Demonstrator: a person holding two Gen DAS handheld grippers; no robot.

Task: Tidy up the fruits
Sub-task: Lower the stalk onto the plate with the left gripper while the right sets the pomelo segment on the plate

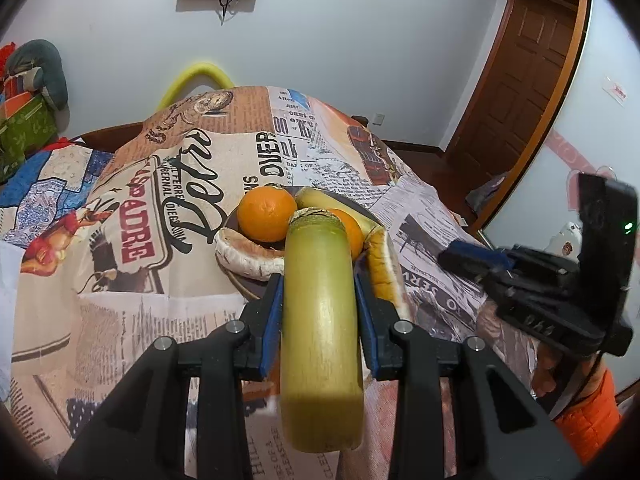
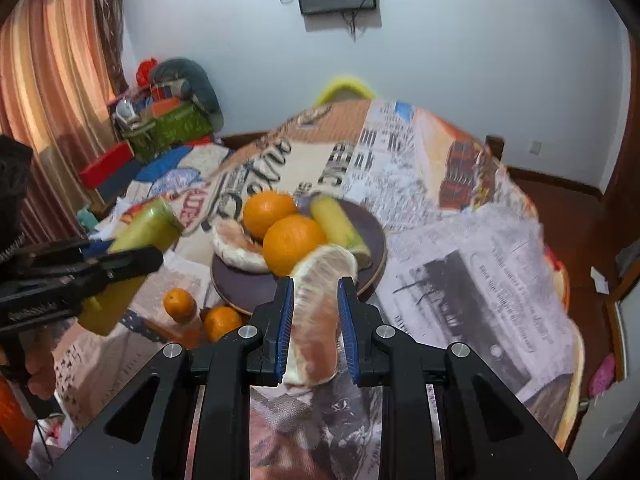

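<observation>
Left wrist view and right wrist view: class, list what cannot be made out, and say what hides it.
- Left wrist view: plate mostly hidden by the oranges and the green stalk piece in the left hand-held gripper.
- Right wrist view: tablecloth print blurred, unreadable.
- Right wrist view: the pomelo segment in the right hand-held gripper hides the plate's near rim.

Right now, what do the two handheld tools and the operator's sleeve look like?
Both match. The left tool and the right tool are matte black plastic, with angular cut-out arms, silver round screw heads at the pivots and ribbed blue pads inside each finger. The right tool's body carries a small green light. The sleeve is orange and quilted.
</observation>
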